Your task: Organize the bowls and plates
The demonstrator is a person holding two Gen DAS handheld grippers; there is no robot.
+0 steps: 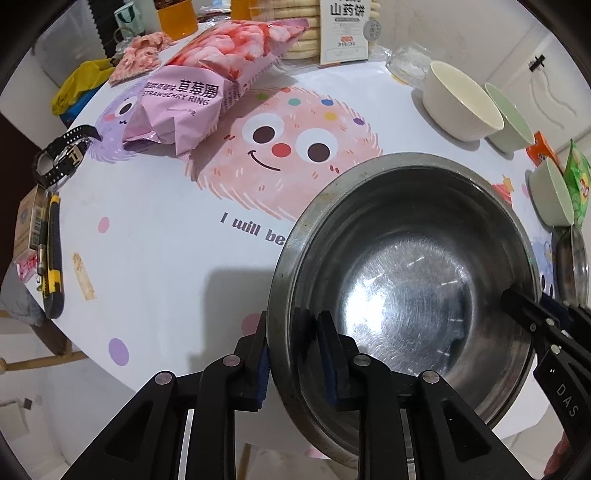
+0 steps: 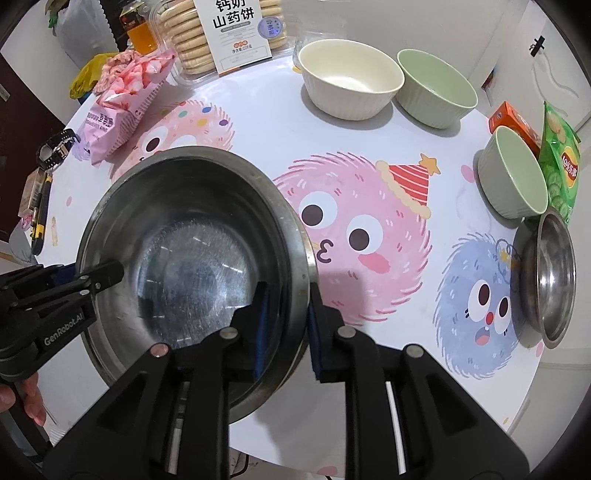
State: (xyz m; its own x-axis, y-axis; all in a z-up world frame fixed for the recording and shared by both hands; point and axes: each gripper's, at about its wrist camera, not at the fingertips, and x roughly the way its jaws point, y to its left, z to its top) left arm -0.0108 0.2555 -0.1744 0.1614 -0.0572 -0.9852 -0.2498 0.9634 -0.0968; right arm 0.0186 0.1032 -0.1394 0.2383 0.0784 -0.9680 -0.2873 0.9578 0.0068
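- In the left wrist view, a watch (image 1: 61,155) and a small box (image 1: 31,221) lie at the left edge of the round table (image 1: 155,258).
- A pink snack bag (image 1: 207,85) lies at the upper left. Its long side runs from the lower left up toward the top middle.
- The left gripper (image 1: 297,354) is at the bottom middle. One finger is outside the rim of the big metal bowl (image 1: 406,280) and one is inside. There is a small gap at the pads, so I cannot tell if they press the rim.
- The big metal bowl fills the lower right of that view. It sits right way up with its open side up, and nothing is in it.
- In the right wrist view, the big metal bowl is at the left middle, and the left gripper reaches over its left rim.
- The right gripper (image 2: 286,325) is at the bottom middle. Its fingers sit on both sides of the bowl's right rim, one inside and one outside. I cannot tell if they squeeze it.
- A cookie pack (image 2: 221,33) stands at the top.
- A cream bowl (image 2: 349,79) and a green bowl (image 2: 436,88) sit side by side at the upper right, open side up, both empty.
- A smaller green bowl (image 2: 513,173) sits at the right, empty, next to a green chip bag (image 2: 561,166) and an orange box (image 2: 511,122).
- A small metal bowl (image 2: 550,277) sits at the far right edge, empty.
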